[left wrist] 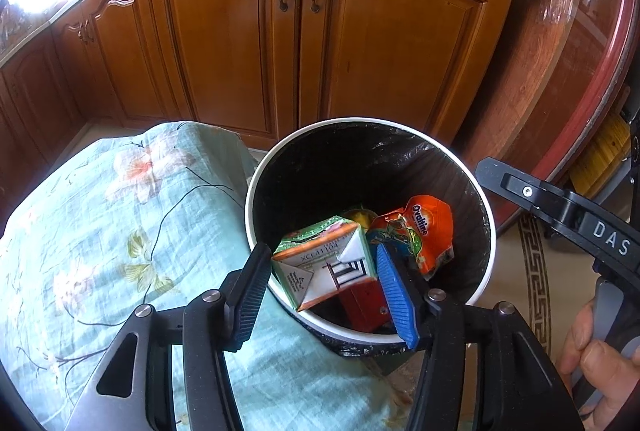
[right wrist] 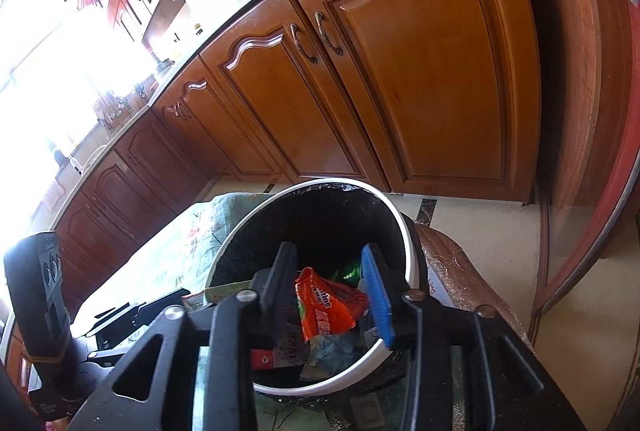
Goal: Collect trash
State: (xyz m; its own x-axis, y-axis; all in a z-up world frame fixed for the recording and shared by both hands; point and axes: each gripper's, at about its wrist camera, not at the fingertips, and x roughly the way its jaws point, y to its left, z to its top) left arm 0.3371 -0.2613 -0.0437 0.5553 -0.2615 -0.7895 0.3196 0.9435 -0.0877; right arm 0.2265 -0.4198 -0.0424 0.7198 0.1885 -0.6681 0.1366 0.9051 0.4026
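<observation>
Left gripper [left wrist: 324,295] over near rim of bin [left wrist: 256,183], jaws spread wide; green/orange carton [left wrist: 320,263] sits between the fingers, contact unclear, can't tell if gripped. Right gripper [right wrist: 332,295] also above the bin, jaws open, nothing held. Just beyond its tips: orange Ovaltine pouch [right wrist: 324,307] lying inside on other wrappers. Left of the bin: floral cloth [left wrist: 100,231]. Past the bin: wooden cabinet doors [left wrist: 240,43]
</observation>
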